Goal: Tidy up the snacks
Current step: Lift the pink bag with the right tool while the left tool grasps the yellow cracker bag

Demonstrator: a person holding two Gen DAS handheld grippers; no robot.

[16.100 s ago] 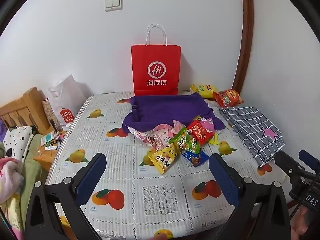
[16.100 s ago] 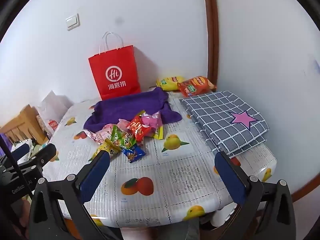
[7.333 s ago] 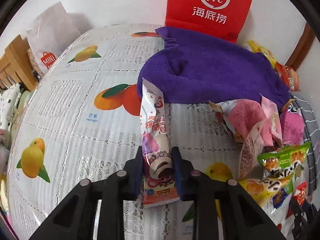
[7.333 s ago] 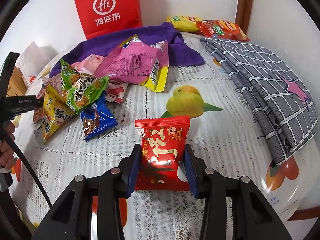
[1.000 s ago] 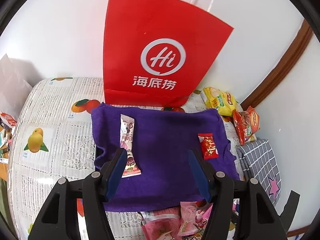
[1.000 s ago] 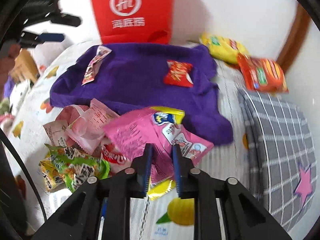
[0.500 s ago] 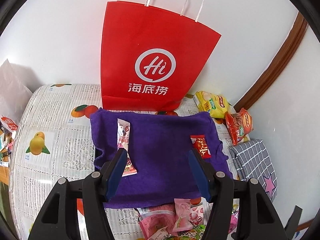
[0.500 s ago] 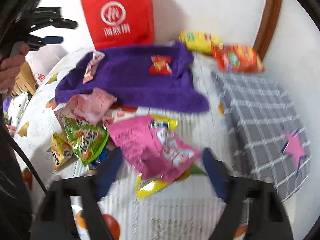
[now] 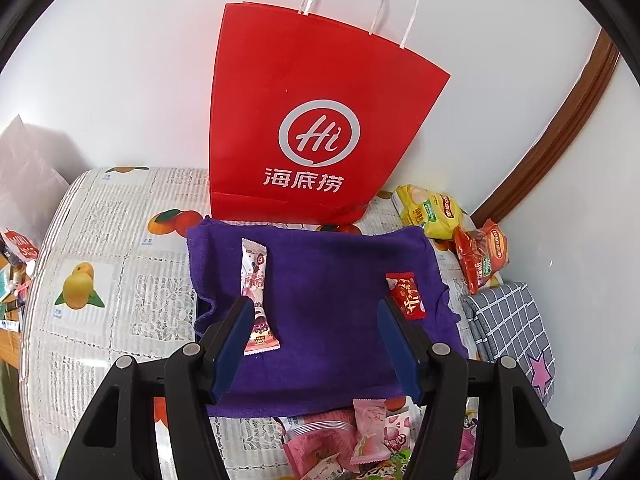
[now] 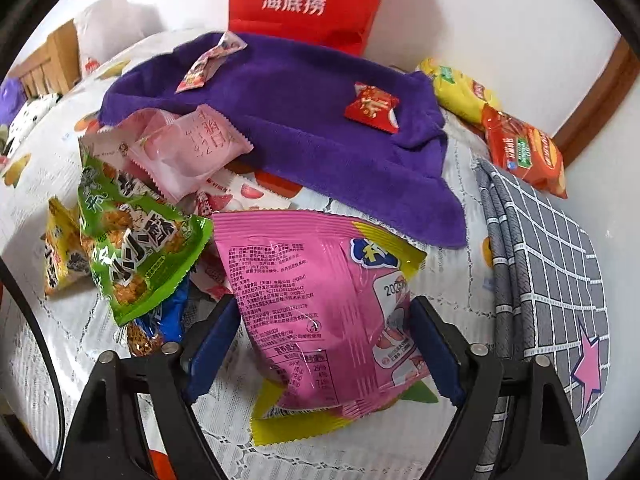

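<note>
Purple cloth (image 9: 332, 312) lies spread on the worktop (image 9: 100, 248), which wears a fruit-printed cover, in front of a red paper bag (image 9: 316, 120) that stands against the wall. Two snacks rest on the cloth, well apart: a long pink wrapper (image 9: 256, 288) toward its left side and a small red packet (image 9: 406, 294) near its right edge.

The left gripper (image 9: 312, 344) hangs above the cloth with its fingers spread and nothing between them.

The right gripper (image 10: 324, 344) sits low over the loose pile at the near edge of the cloth. Its fingers are closing around a big pink packet (image 10: 320, 296) with a yellow trim, which lies between them; the pads do not press it. Just left of that packet lie a green packet (image 10: 132, 240), a yellow one (image 10: 60, 256) and a blue one (image 10: 160, 320), with pale pink wrappers (image 10: 188, 148) behind them.

A grey checked cloth (image 10: 548, 264) with a pink star lies folded on the right. Beyond it, by the wall, lie a yellow bag (image 10: 460, 88) and an orange bag (image 10: 524, 152), touching.
</note>
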